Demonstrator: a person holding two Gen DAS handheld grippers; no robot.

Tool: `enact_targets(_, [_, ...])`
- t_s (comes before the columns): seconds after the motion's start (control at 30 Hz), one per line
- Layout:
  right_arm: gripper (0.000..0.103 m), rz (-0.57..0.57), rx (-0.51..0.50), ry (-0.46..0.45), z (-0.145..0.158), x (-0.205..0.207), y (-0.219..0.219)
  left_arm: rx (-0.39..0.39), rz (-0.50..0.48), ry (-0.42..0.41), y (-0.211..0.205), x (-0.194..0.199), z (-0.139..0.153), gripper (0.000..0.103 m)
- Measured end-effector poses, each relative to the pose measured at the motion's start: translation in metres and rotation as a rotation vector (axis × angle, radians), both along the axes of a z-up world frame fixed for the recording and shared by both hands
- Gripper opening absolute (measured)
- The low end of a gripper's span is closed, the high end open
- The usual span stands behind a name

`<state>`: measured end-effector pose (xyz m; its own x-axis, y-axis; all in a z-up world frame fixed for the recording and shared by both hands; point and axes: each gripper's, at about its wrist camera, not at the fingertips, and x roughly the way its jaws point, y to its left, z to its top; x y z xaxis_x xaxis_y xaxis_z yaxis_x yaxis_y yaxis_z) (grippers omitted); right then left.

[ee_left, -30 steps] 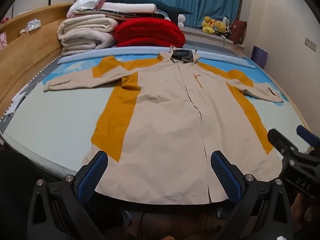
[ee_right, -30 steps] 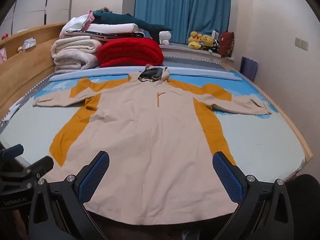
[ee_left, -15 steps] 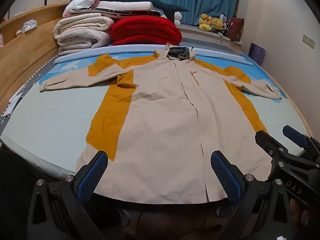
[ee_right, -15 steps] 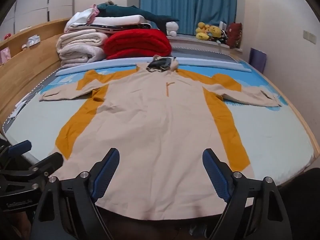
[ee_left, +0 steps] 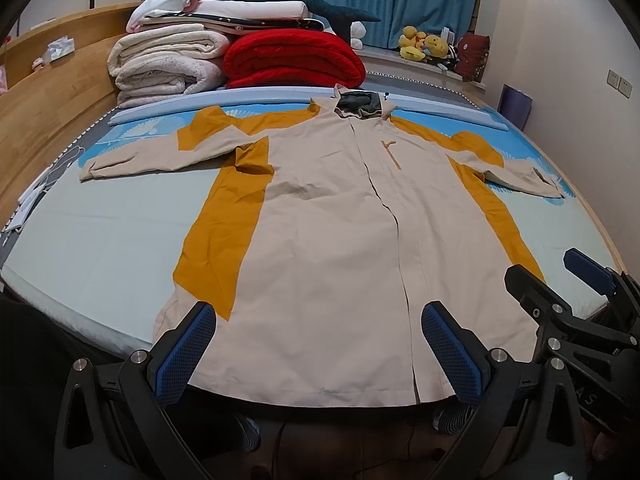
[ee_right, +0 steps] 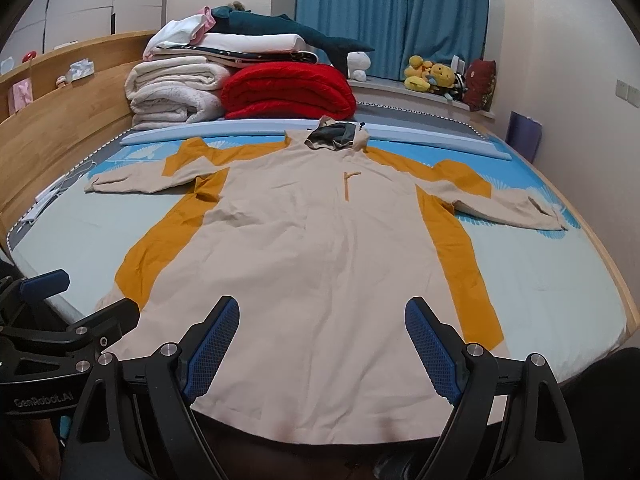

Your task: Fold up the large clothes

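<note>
Left wrist view: coat (ee_left: 328, 240) lies flat, front up, on bed (ee_left: 92, 224), sleeves spread toward 9 and 3 o'clock, hood at 12, hem at 6 over near edge. My left gripper (ee_left: 318, 354) stands wide, empty, above hem. Right gripper (ee_right: 322, 354) also wide, empty; its jaws have just been closing a little, nothing between them. I judge fold not yet started. Risks: smooth shell may slip from pads; hem overhang could drag coat off bed; crease near left armpit may get trapped; the two grippers sit close, could collide.
</note>
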<state>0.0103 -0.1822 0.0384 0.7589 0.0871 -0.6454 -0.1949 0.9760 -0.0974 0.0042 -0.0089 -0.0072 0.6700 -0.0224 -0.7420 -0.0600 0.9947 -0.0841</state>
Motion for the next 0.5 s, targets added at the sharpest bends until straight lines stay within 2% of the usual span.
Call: enact_targets(0.5, [0.085,0.0,0.003,0.001,0.0027,0.0023,0.0032,0.001,-0.001,0.0,-0.0002,0.0001,-0.0002,0.102])
